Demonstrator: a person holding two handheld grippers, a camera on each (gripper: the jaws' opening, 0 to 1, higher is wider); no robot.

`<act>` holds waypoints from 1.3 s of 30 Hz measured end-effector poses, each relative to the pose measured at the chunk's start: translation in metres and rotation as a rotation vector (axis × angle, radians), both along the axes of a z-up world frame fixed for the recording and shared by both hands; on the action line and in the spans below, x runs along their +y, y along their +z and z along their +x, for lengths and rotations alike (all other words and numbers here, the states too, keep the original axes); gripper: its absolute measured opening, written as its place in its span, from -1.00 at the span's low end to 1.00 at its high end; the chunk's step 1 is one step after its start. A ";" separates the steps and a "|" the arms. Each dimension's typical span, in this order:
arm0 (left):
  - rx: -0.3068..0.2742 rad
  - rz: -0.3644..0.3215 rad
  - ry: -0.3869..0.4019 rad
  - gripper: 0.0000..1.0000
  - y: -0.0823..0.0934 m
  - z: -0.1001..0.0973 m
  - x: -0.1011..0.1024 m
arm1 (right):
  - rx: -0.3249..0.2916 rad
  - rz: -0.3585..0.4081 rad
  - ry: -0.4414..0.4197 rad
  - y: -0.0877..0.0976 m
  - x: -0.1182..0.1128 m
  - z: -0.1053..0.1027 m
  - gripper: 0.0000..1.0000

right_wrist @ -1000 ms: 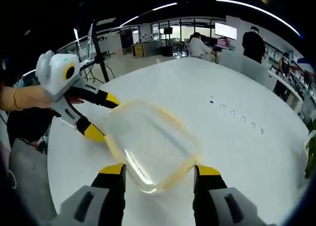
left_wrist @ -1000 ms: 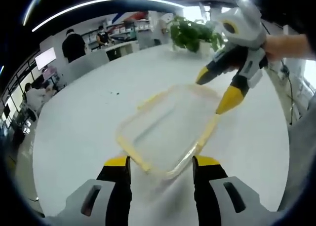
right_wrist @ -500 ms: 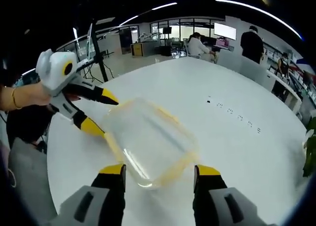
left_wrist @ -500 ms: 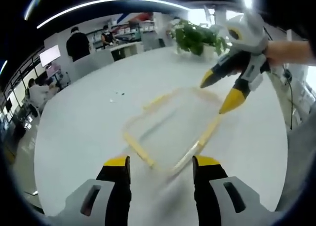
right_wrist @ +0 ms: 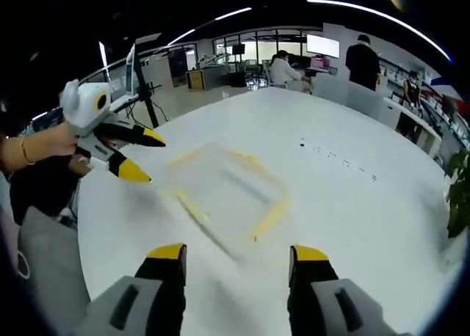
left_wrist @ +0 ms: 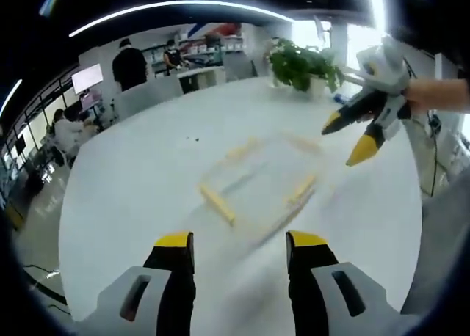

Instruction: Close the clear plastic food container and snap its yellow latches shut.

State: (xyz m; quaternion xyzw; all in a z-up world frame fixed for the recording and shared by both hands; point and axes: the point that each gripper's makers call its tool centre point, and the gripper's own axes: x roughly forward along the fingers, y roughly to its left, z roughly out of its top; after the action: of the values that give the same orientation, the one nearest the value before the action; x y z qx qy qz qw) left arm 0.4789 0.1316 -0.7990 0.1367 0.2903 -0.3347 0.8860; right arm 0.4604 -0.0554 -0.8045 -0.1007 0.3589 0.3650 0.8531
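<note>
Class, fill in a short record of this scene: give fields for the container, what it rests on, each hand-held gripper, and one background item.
container: clear plastic food container with yellow latches, blurred
surface: round white table
left hand-held gripper: jaws open, apart from the container
right hand-held gripper: jaws open, apart from the container
background: potted plant at the table's far edge

The food container [left_wrist: 258, 178] lies on the table [left_wrist: 132, 196], about mid-tabletop as far as the blur lets one tell. A potted plant [left_wrist: 302, 64] stands at the table's far edge, beyond it.
</note>
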 end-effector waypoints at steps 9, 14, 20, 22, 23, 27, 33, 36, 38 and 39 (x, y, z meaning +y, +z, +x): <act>-0.012 -0.203 0.113 0.03 0.029 -0.023 -0.002 | -0.035 0.072 -0.085 0.017 -0.010 -0.015 0.18; -0.076 -0.280 0.128 0.05 0.047 -0.031 -0.001 | -0.082 0.128 -0.127 0.031 -0.012 -0.027 0.21; -0.108 -0.343 0.152 0.20 0.057 -0.043 0.009 | -0.107 0.175 -0.158 0.036 -0.011 -0.042 0.27; -0.107 -0.359 0.154 0.25 0.059 -0.048 0.011 | -0.109 0.183 -0.162 0.036 -0.011 -0.047 0.29; -0.100 -0.373 0.158 0.28 0.060 -0.050 0.011 | -0.114 0.187 -0.164 0.036 -0.011 -0.051 0.30; -0.104 -0.388 0.173 0.32 0.059 -0.060 0.016 | -0.121 0.205 -0.175 0.037 -0.012 -0.062 0.30; -0.080 -0.376 0.167 0.45 0.049 -0.076 0.020 | -0.118 0.225 -0.176 0.034 -0.009 -0.078 0.33; -0.070 -0.384 0.178 0.46 0.046 -0.083 0.025 | -0.115 0.211 -0.167 0.030 -0.006 -0.088 0.34; -0.063 -0.411 0.193 0.47 0.047 -0.086 0.027 | -0.114 0.200 -0.159 0.028 -0.004 -0.094 0.36; -0.061 -0.423 0.197 0.47 0.047 -0.087 0.027 | -0.113 0.195 -0.152 0.026 -0.003 -0.099 0.36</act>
State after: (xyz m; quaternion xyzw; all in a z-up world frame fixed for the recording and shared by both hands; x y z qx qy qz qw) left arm 0.3921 0.1590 -0.7518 -0.0710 0.1989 -0.2956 0.9317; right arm 0.3616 -0.0580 -0.7781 -0.0103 0.2798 0.3260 0.9030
